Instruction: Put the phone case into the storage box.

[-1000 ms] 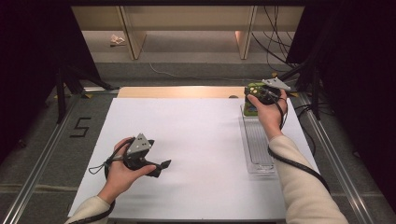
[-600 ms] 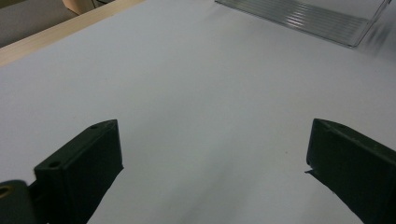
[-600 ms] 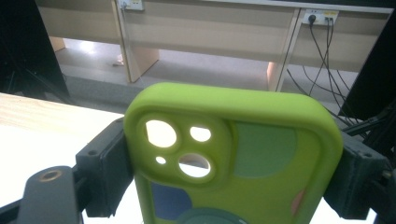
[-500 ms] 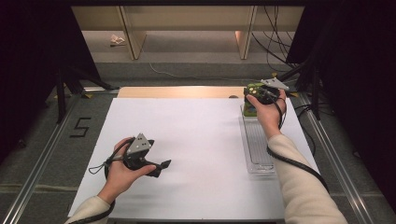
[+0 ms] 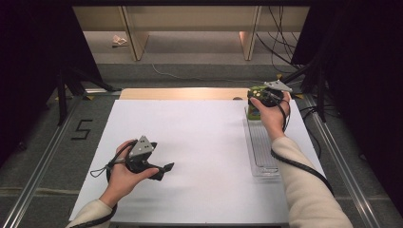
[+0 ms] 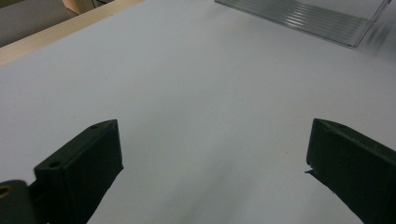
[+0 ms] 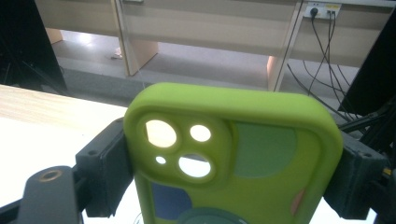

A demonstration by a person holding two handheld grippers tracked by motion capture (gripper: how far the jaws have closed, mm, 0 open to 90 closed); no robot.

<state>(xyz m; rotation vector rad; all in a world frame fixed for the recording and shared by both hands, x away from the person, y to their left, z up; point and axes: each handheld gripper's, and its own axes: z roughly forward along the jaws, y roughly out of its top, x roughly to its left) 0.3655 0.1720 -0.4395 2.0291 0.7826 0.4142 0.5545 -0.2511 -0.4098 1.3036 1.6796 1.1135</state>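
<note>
While the left gripper (image 5: 164, 168) rests low over the white table sheet (image 5: 199, 156) with its jaws spread wide and nothing between them, the work sits far off at the right. There the right gripper (image 5: 260, 97) pinches a lime-green soft phone case (image 7: 233, 154) across its width, so its long axis stands upright, camera cut-outs on top, above the far end of the clear ribbed plastic tray (image 5: 262, 147). That forearm reaches forward, and the tray's length runs back toward the person.

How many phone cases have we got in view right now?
1. The green phone case is clamped between the right gripper's jaws at the far end of the clear tray. Others may be hidden behind the hand.
</note>
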